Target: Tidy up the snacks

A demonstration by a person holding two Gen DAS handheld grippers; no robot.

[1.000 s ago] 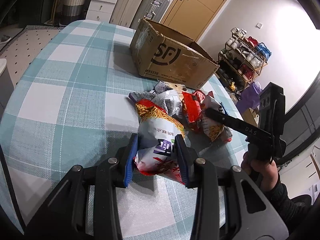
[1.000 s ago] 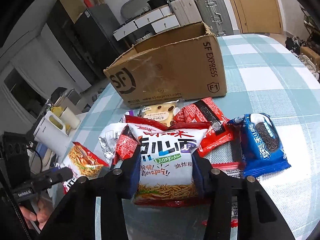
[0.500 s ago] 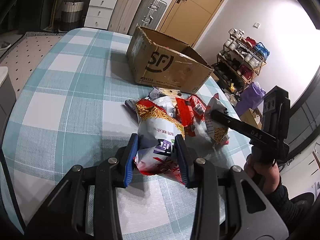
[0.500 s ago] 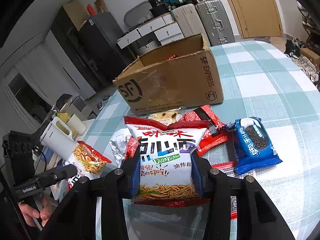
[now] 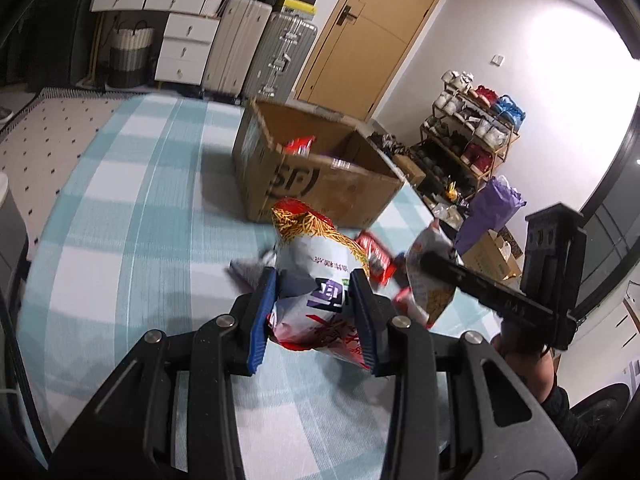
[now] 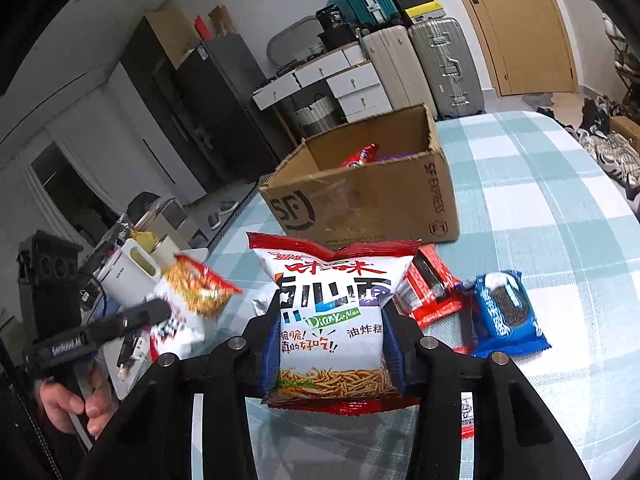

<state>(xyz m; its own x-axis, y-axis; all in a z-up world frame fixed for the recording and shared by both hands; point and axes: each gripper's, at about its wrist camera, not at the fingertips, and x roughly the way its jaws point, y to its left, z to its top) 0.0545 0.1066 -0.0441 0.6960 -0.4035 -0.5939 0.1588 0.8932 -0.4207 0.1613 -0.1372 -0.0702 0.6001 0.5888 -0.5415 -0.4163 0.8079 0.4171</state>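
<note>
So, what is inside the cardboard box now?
Inside the cardboard box a red snack packet and something purple show above the rim. The box wall hides whatever lies lower.

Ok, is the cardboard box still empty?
No, the cardboard box already holds a red snack packet that shows above its front wall.

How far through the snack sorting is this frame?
Partly done: the cardboard box already holds a red packet. In hand: left gripper and right gripper each clamp a noodle-snack bag. Left on the table: the red packets and the blue cookie pack.
</note>
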